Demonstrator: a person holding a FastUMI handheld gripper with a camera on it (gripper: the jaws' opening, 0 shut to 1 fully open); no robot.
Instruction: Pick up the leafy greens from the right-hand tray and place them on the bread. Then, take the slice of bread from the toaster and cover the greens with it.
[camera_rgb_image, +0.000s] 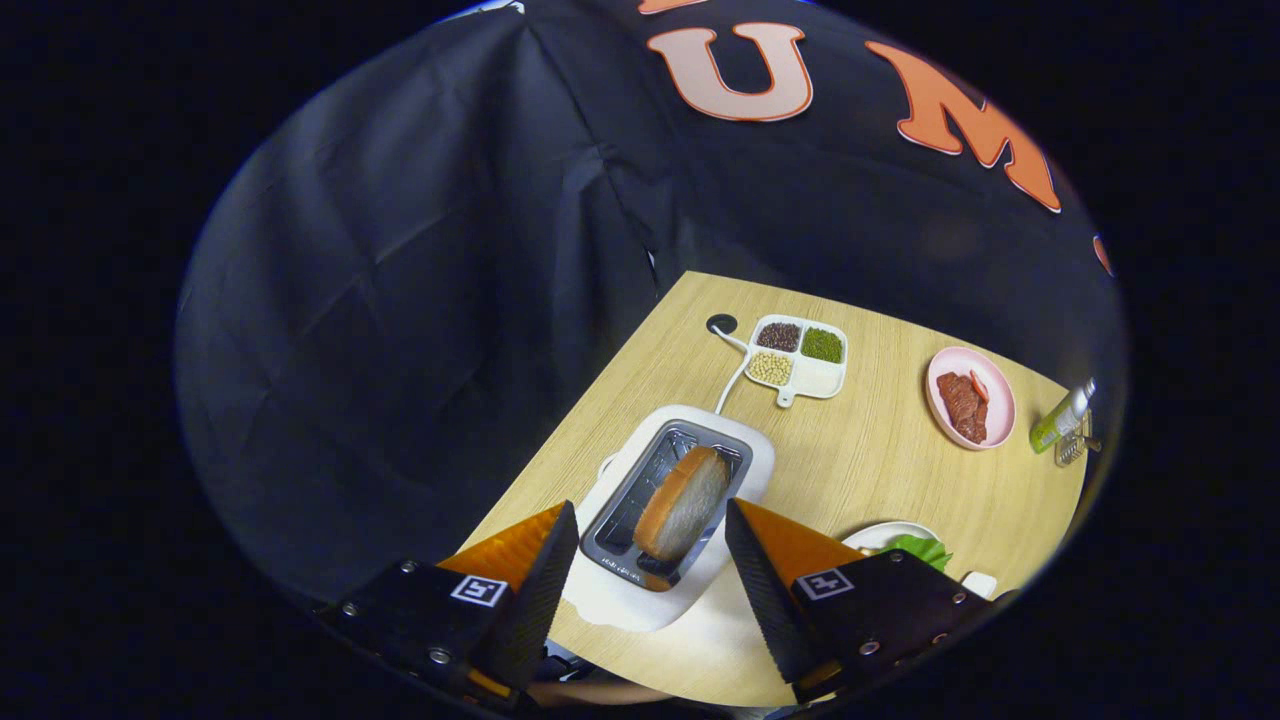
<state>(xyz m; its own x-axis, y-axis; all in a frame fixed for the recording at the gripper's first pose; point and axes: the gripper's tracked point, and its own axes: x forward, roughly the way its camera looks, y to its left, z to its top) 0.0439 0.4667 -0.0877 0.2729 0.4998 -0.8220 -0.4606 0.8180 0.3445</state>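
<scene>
A white toaster (760, 455) stands on the wooden table (870, 470), directly below and between my fingers. A slice of bread (683, 503) with a brown crust stands tilted in its slot. My gripper (652, 525) hovers above it, open, one finger on each side of the slice and touching nothing. Just beyond the right finger, leafy greens (920, 549) lie on a white plate (880, 533), partly hidden by that finger.
Beyond the toaster sits a white divided dish (826, 378) with beans and grains, the toaster's white cord (733, 378) running past it. A pink plate (990, 395) holds red meat strips. A green-filled bottle (1062, 418) stands near the table's far right edge.
</scene>
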